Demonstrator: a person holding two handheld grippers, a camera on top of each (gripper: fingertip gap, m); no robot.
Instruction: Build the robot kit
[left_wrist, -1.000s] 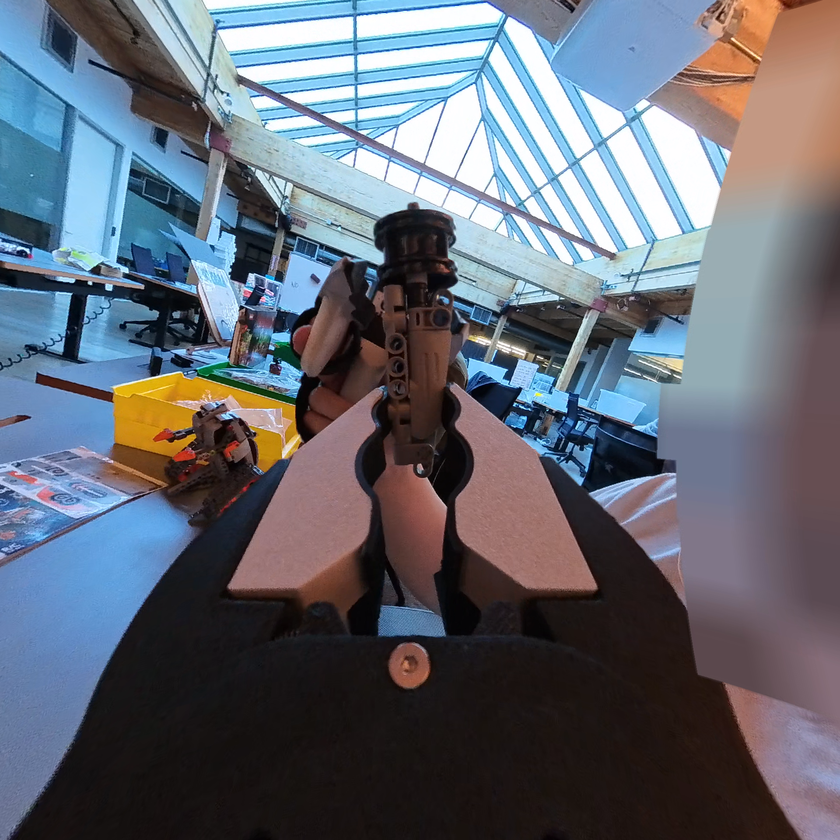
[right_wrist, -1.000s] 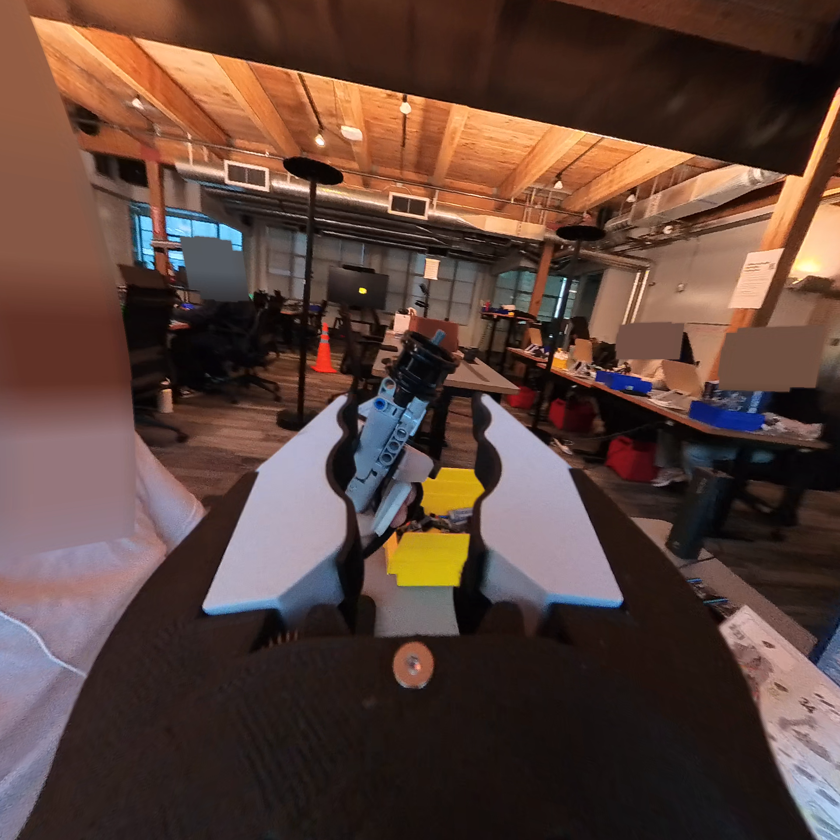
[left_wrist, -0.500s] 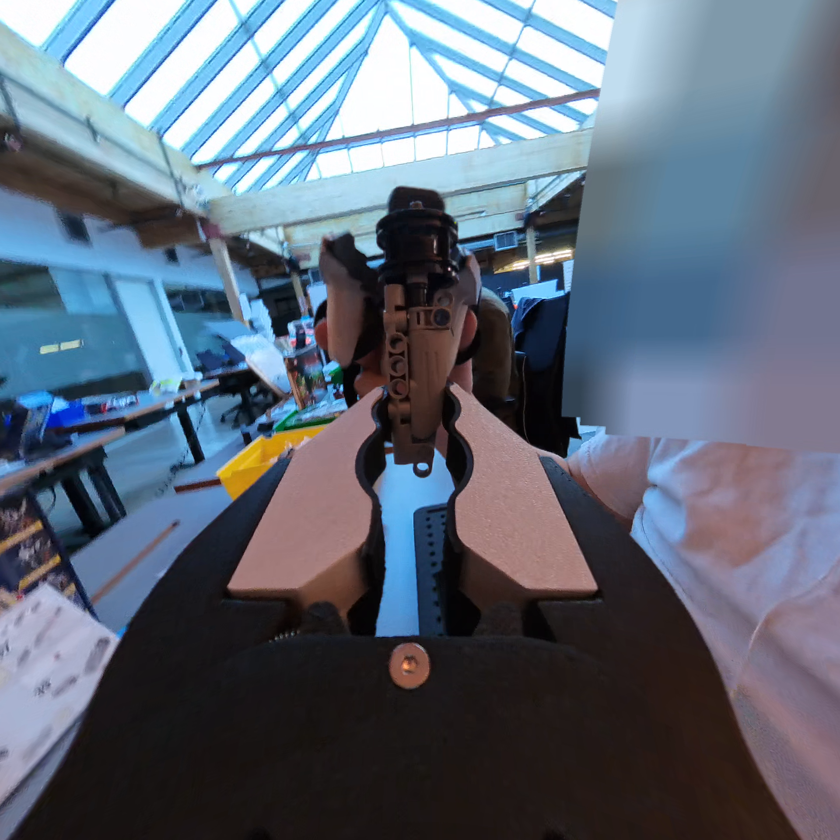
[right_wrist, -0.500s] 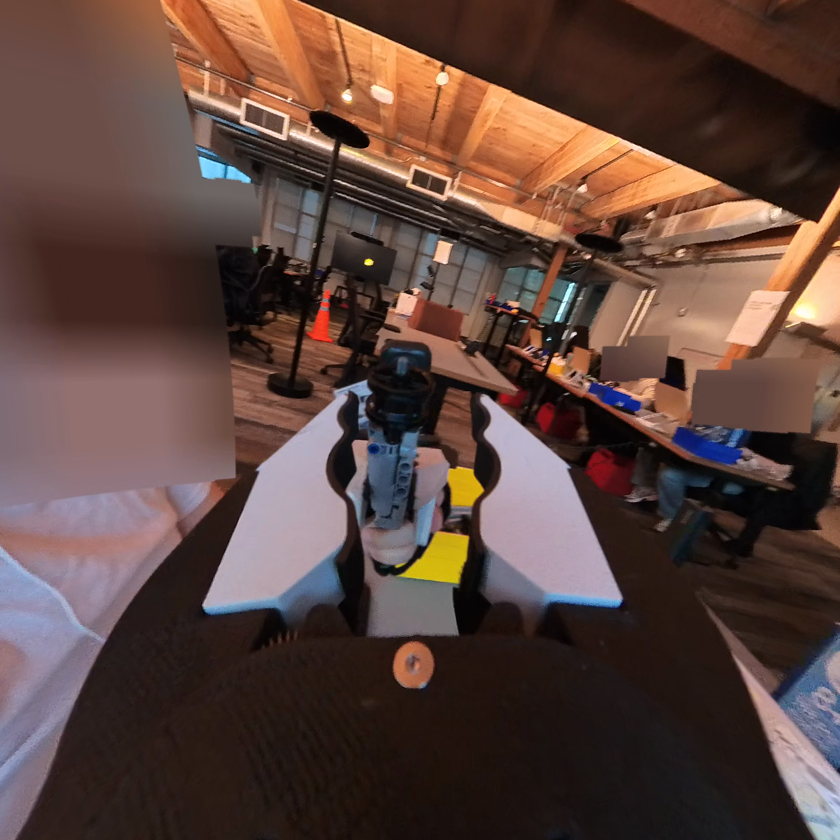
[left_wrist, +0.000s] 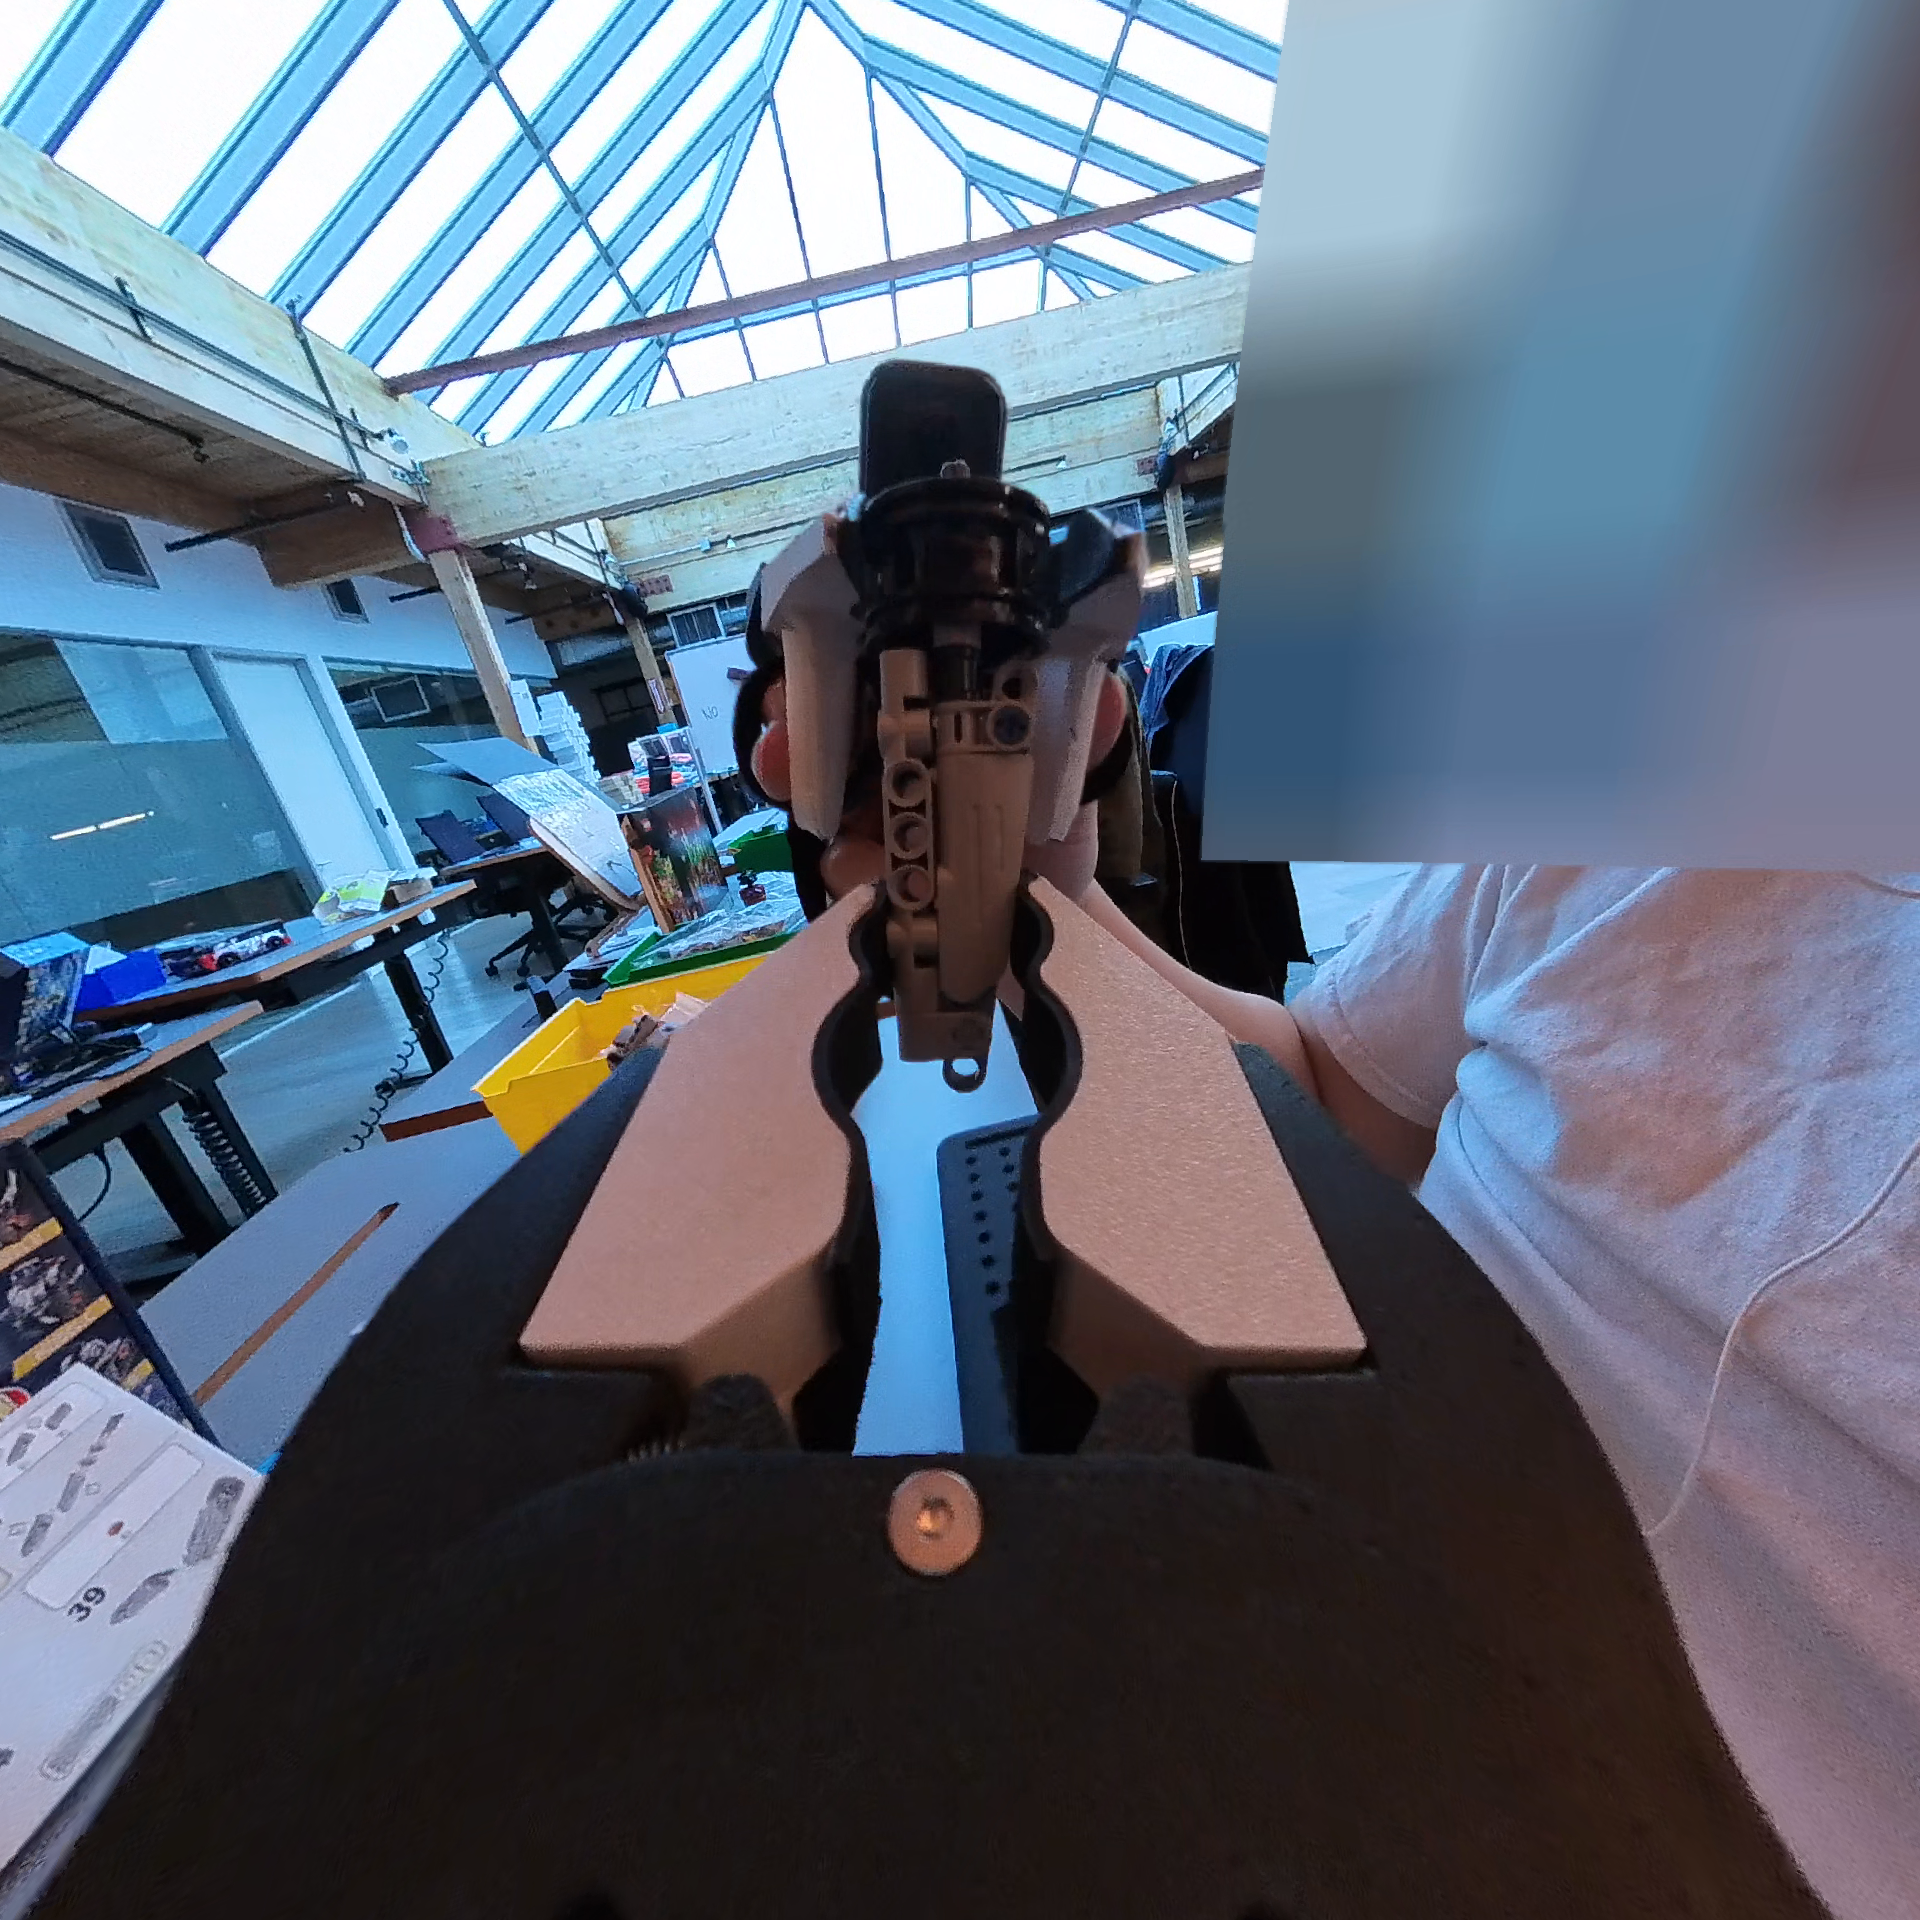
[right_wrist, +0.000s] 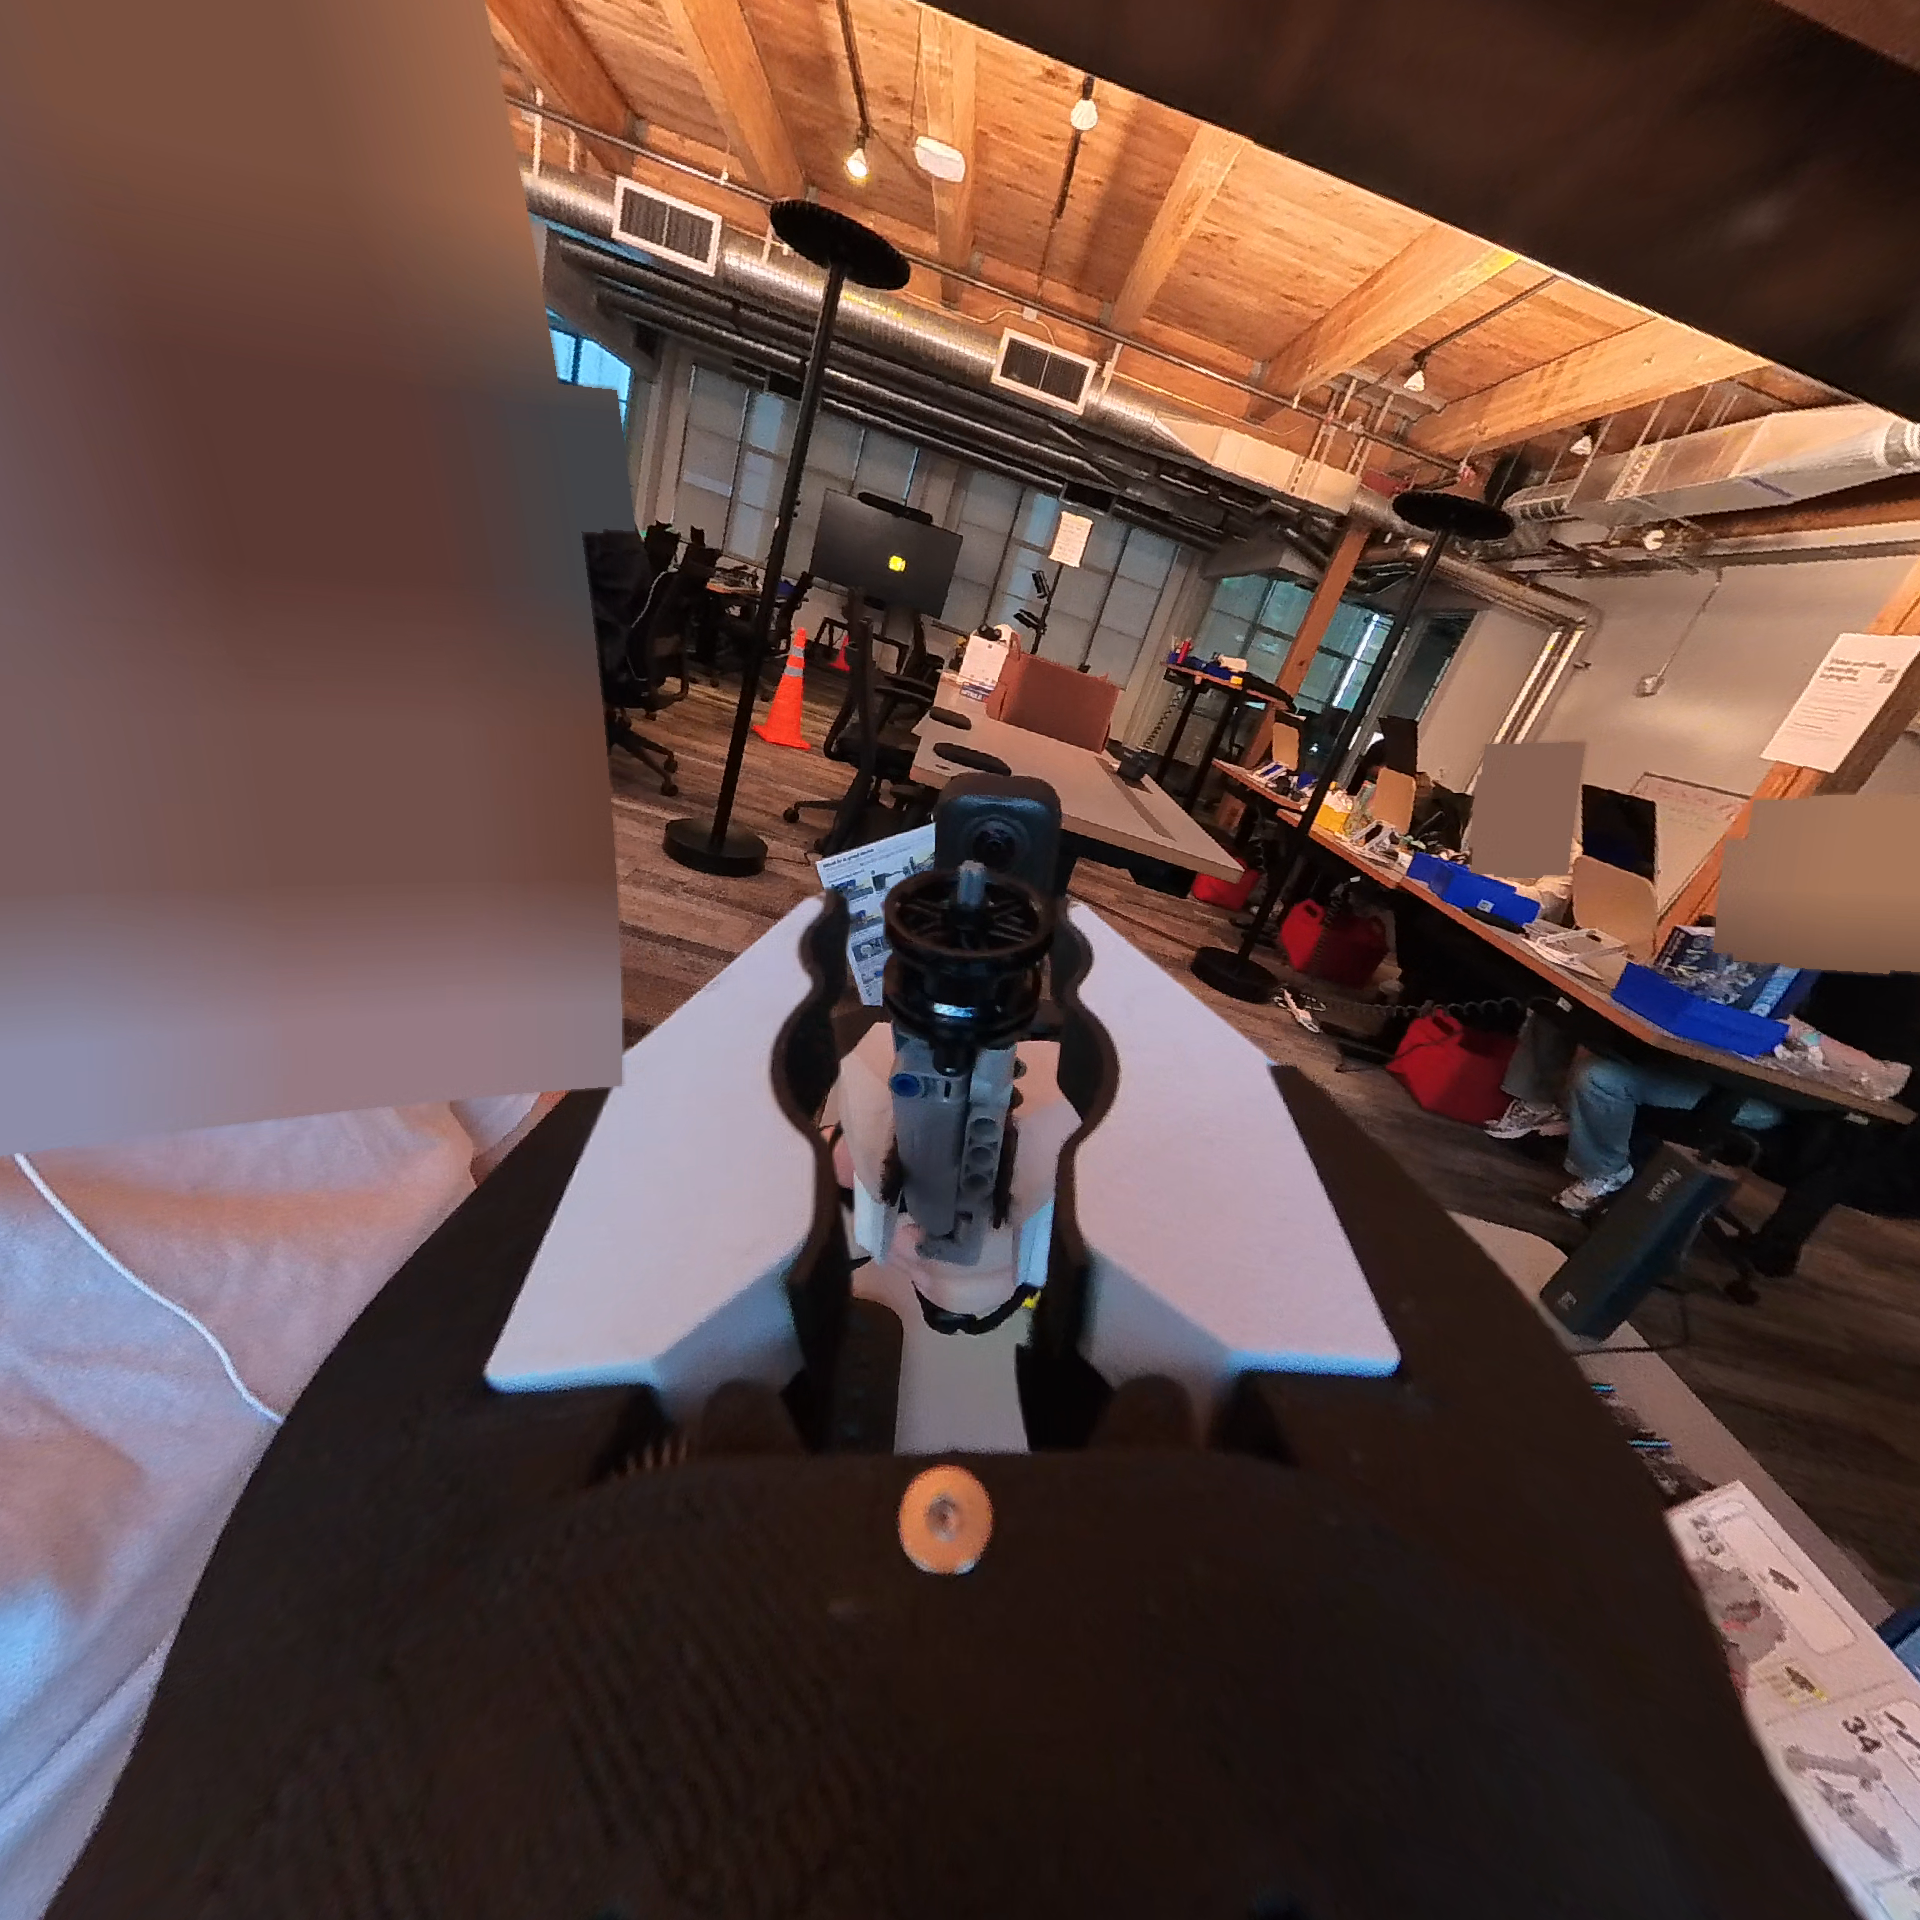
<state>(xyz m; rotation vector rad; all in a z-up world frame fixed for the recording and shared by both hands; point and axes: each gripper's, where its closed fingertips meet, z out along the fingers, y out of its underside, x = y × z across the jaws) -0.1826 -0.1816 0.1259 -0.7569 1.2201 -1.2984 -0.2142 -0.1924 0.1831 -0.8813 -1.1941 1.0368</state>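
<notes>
My left gripper is shut on a grey brick-built beam assembly and holds it upright in the air. A black spoked wheel caps its far end. My right gripper faces the left one head-on. Its jaws stand apart on either side of the wheel, with a small gap on each side. In the left wrist view its white fingers flank the wheel. In the right wrist view the left gripper grips the beam's lower end.
A grey table lies below to the left with a yellow bin and an instruction booklet. Another instruction sheet shows at the lower right. A person's white shirt is close on the right.
Both grippers have swung round and tilted up. The right gripper has lined up with the assembly, so the wheel now sits between its jaws. The left gripper keeps its hold.
</notes>
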